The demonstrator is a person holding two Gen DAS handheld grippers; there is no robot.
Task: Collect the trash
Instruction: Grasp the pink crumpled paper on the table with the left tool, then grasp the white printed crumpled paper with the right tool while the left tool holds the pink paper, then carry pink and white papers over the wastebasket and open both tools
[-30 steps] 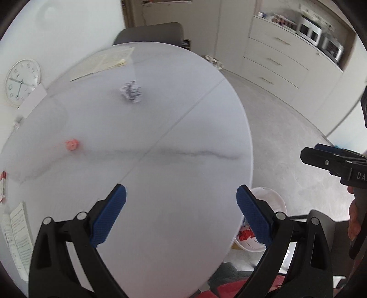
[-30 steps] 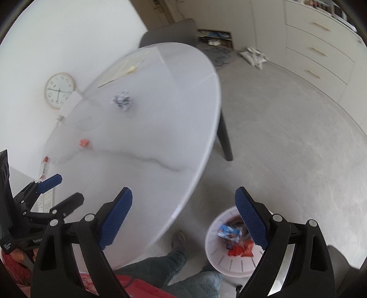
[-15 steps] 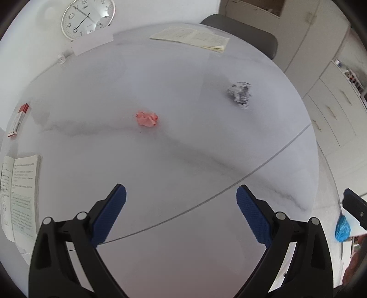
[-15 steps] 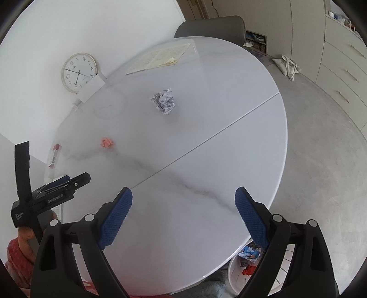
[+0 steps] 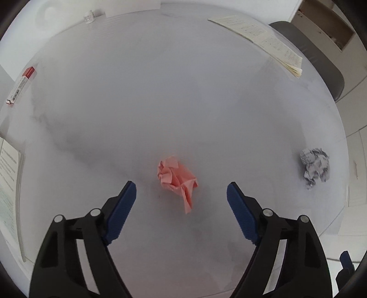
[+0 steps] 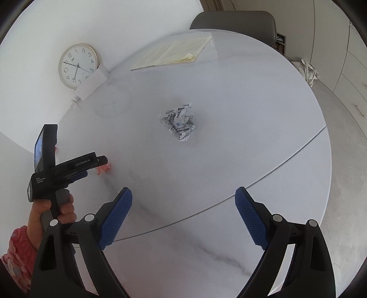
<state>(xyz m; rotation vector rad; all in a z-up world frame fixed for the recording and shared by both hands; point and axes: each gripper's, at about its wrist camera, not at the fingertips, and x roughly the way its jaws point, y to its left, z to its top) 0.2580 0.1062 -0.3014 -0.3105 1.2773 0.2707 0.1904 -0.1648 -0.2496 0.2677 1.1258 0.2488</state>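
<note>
Pink paper wad lay between the left gripper's wide-open jaws.

The crumpled pink paper [image 5: 176, 177] sat loose on the white table [image 5: 183, 91], light and soft, likely to skid unless pinched across its bulky middle. The left gripper [image 5: 181, 190] flanked it without touching. The printed paper ball [image 6: 179, 123] lay well ahead of the right gripper [image 6: 183, 194], whose jaws also gaped, empty.

A home dining area is suggested by a round marble-look table [image 6: 229, 160], a grey chair [image 6: 231, 20], a wall clock [image 6: 79, 65] and cream cabinets [image 6: 339, 45].
</note>
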